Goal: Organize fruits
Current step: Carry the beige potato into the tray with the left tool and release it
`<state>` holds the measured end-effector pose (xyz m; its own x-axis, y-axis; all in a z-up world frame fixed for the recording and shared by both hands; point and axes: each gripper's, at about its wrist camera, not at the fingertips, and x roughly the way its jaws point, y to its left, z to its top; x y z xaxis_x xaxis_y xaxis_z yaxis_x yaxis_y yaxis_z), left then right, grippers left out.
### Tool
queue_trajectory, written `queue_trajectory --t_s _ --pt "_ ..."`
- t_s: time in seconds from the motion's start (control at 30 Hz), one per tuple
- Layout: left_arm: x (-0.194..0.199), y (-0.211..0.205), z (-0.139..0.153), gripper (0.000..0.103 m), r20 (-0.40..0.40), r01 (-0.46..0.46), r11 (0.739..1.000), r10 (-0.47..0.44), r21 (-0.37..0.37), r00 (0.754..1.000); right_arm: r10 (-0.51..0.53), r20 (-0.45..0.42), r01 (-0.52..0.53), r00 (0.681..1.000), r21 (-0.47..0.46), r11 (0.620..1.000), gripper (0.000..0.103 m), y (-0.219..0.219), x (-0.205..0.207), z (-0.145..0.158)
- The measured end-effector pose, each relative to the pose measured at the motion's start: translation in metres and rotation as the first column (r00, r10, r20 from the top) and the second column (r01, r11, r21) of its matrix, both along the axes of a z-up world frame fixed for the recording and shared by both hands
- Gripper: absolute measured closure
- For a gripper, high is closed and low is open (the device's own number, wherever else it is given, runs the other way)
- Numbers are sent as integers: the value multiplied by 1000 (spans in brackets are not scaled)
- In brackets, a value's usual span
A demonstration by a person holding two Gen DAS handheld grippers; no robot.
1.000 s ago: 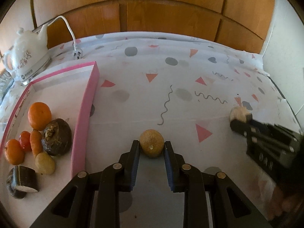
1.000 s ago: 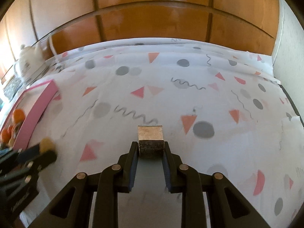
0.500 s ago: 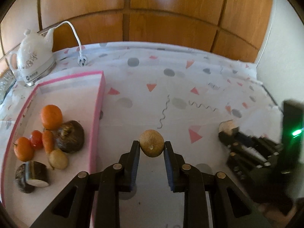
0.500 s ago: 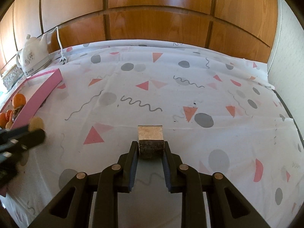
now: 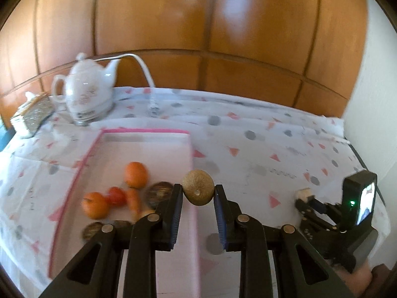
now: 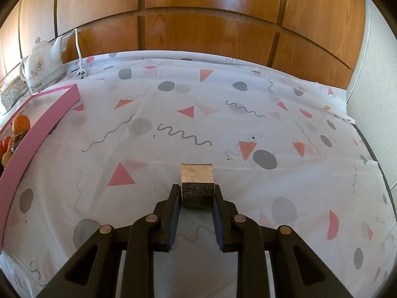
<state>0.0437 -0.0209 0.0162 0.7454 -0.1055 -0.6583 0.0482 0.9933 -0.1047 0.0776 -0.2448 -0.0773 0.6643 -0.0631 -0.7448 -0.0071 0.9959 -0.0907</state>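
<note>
My left gripper [image 5: 198,193] pinches a round brown fruit [image 5: 198,190] above the pink tray's [image 5: 146,131] right wall; oranges [image 5: 135,174], a tomato [image 5: 116,195] and a carrot [image 5: 134,200] lie inside. My right gripper [image 6: 197,196] clamps a cut brown chunk [image 6: 197,186] over the tablecloth [image 6: 248,124].

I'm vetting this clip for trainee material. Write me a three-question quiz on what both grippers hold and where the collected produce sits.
1. True or false: the left gripper is shut on a round brown fruit.
2. The right gripper holds: A) an orange, B) a dark-skinned cut chunk, C) nothing.
3. Fill in: the orange, the tomato and the carrot lie in the ____-rimmed tray.

Key
1. True; the fruit is pinched between the fingers, over the tray's right rim.
2. B; its pale cut face points up.
3. Pink; a white kettle stands beyond the tray.
</note>
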Motion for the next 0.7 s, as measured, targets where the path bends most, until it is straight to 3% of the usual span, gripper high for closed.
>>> queue_trajectory --t_s 0.33,0.7 --pt "-10 62 -1 77 21 -143 990 143 -2 990 0 0 0 1000 -34 999 79 5 0 0" --pt "-10 87 -9 77 10 -199 980 199 -9 980 2 -1 -2 1000 -63 998 79 8 1 0"
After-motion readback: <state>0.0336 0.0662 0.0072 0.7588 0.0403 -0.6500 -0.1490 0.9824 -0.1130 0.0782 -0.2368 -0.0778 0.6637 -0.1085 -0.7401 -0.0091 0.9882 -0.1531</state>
